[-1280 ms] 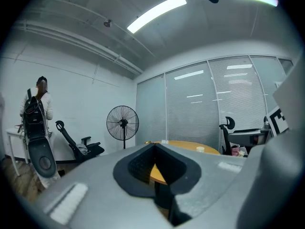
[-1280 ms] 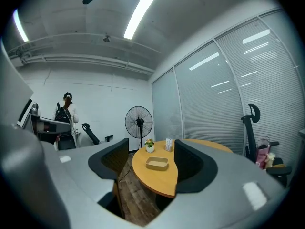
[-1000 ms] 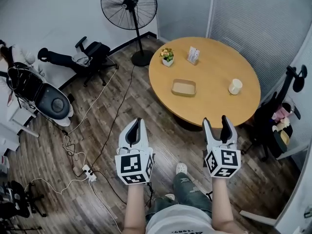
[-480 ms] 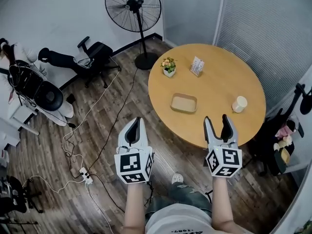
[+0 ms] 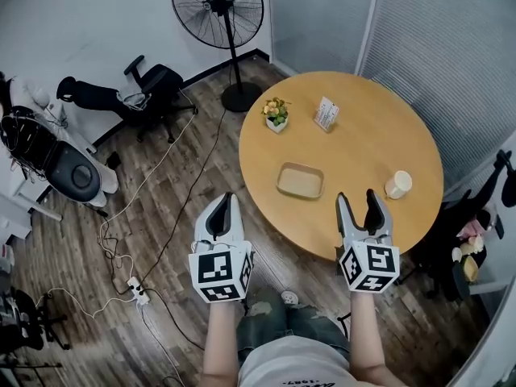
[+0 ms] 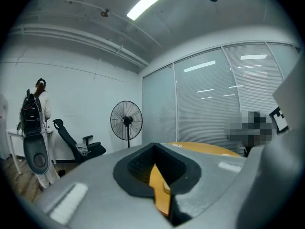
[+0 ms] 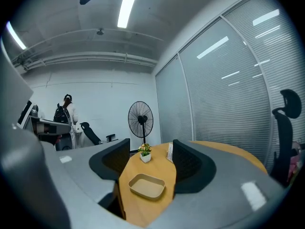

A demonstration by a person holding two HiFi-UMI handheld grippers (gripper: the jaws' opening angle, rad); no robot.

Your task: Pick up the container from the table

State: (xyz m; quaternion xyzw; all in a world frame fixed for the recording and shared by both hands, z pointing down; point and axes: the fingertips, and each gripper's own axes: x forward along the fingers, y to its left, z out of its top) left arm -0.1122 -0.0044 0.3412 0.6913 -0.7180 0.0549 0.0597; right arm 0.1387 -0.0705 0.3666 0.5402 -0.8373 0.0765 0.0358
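Observation:
The container [image 5: 300, 181] is a shallow tan tray lying empty on the round wooden table [image 5: 367, 143], near its front edge. Both grippers are held over the floor, short of the table. My right gripper [image 5: 359, 201] is open with nothing in it, its tips just at the table's near edge. In the right gripper view the container [image 7: 147, 185] shows between the spread jaws of the right gripper [image 7: 150, 163], some way ahead. My left gripper [image 5: 223, 208] is left of the table, jaws together. The left gripper [image 6: 155, 163] shows only a thin slit of table between its pads.
On the table stand a small flower pot [image 5: 276, 113], a card stand [image 5: 326, 113] and a cream cup [image 5: 398, 185]. A pedestal fan [image 5: 221, 10], an office chair [image 5: 153, 83] and floor cables with a power strip [image 5: 133, 289] lie to the left. A person [image 6: 35, 109] stands far left.
The table and container have come nearer and lower in the head view as the person steps toward them. Both grippers keep the same pose.

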